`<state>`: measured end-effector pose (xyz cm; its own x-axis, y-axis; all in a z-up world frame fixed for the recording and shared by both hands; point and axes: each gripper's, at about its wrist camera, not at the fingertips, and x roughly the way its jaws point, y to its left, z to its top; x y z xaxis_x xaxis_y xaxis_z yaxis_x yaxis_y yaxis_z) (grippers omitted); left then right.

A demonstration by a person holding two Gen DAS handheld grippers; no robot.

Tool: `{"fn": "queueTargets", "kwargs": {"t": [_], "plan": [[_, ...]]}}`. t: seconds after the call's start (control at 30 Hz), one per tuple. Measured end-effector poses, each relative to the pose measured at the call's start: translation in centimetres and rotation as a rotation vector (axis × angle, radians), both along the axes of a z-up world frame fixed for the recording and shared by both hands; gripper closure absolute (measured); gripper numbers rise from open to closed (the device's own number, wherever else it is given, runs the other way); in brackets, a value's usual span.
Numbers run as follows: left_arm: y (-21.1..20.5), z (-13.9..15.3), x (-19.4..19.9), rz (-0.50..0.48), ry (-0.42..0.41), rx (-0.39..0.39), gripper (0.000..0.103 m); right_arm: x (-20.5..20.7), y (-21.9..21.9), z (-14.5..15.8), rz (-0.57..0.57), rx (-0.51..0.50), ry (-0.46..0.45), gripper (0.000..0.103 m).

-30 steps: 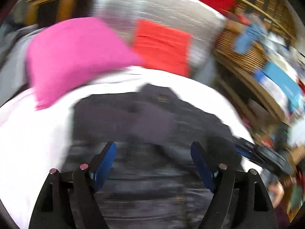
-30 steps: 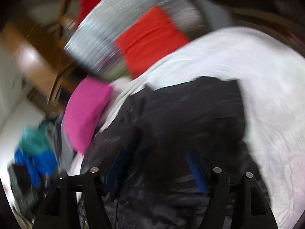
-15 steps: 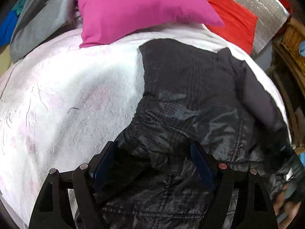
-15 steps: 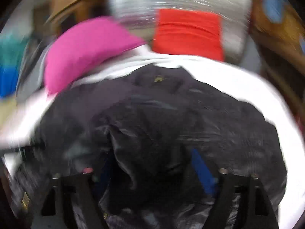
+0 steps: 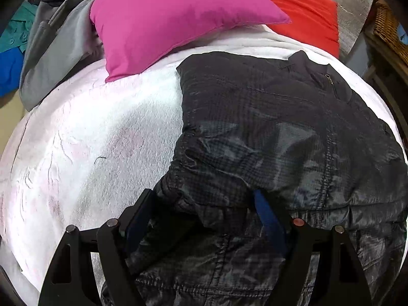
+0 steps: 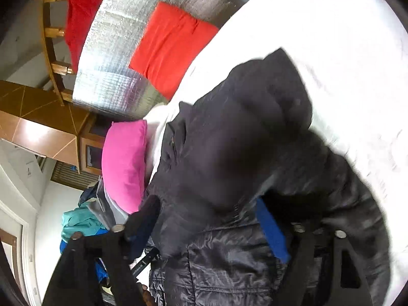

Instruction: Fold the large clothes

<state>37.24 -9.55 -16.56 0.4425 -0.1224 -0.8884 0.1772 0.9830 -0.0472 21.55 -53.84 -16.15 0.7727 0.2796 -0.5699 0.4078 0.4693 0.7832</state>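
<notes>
Jacket (image 5: pixel 267 132), one, dark and quilted, lies on the white bedcover (image 5: pixel 89 140), running ahead from both claws. It looks soft, puffy and slick; take it at a hem. Left gripper (image 5: pixel 204 214) and right gripper (image 6: pixel 206 219) gape wide, fabric bunched between their fingers, unclamped. Beyond: one pink pillow (image 5: pixel 173 17), one red cushion (image 5: pixel 306 7).
</notes>
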Motion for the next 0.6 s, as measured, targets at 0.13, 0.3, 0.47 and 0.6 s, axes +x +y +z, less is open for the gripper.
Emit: {"fn": "queueTargets", "kwargs": {"t": [0.13,0.3,0.47,0.6], "plan": [[0.3,0.3,0.7,0.009,0.002,-0.022,0.022,-2.3,-2.9,-0.4,-0.096,0.073,-0.017,0.022],[1.0,2.0,0.7,0.017,-0.068,-0.067,0.022,-1.3,-3.2,-0.9,-0.073,0.036,-0.008,0.023],[0.6,0.9,1.1,0.006,-0.036,-0.082,0.022,0.5,-2.5,-2.3,-0.067,-0.021,0.061,0.084],[-0.3,0.9,0.7,-0.013,-0.055,-0.043,0.022,-0.3,-1.9,-0.2,-0.112,-0.125,0.011,0.088]]}}
